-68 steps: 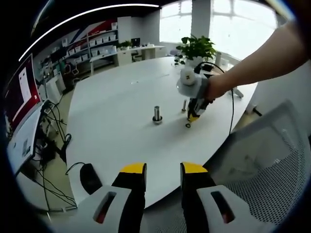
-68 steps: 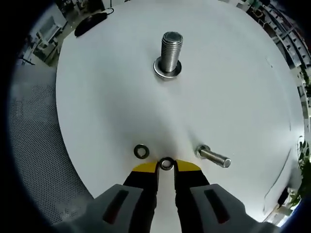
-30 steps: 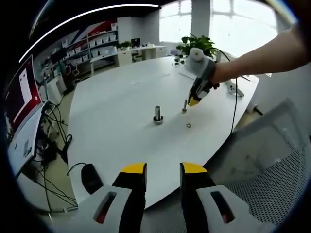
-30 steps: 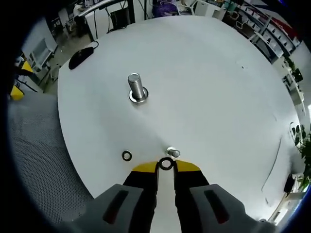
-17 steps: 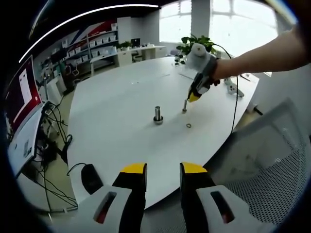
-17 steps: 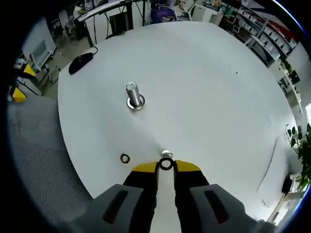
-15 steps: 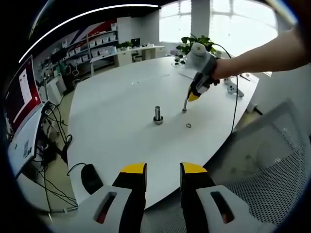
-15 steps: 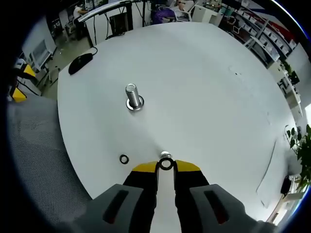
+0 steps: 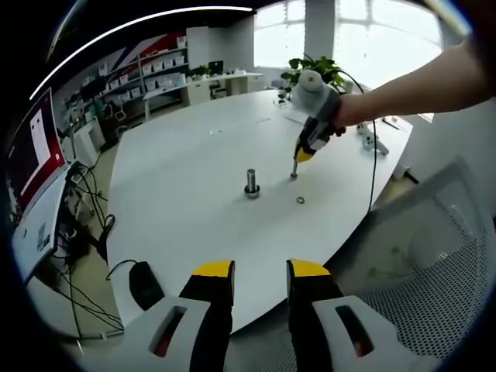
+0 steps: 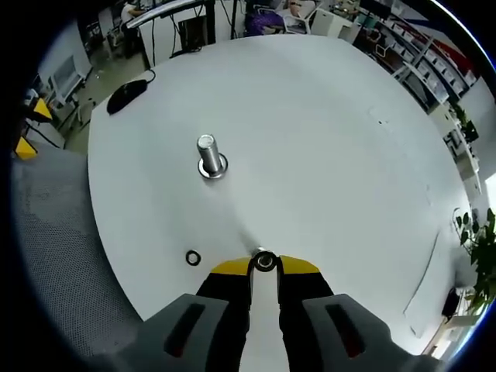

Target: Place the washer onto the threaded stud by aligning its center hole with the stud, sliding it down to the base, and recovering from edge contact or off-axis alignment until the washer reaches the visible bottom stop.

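- Right hand-held gripper [image 10: 265, 265] was clamped on washer [image 10: 265, 262], above the tabletop [image 10: 333, 155].
- Upright threaded stud [image 10: 209, 157] lay ahead-left; right nearer.
- Left hand-held gripper [image 9: 260, 273] sat apart, empty.

You are working in an open office that looks also like a lab or showroom. Around your large white round table [image 9: 178, 194] you see shelves with white boxes [image 9: 147, 66], desks [image 9: 225, 81] by bright windows [image 9: 364, 39], a potted plant [image 9: 314, 74], a mesh office chair [image 9: 434, 263], and a red-and-white display screen [image 9: 35, 147]. A computer mouse [image 9: 143, 283] lies at the table edge, and cables [image 9: 85, 232] hang down to the floor.
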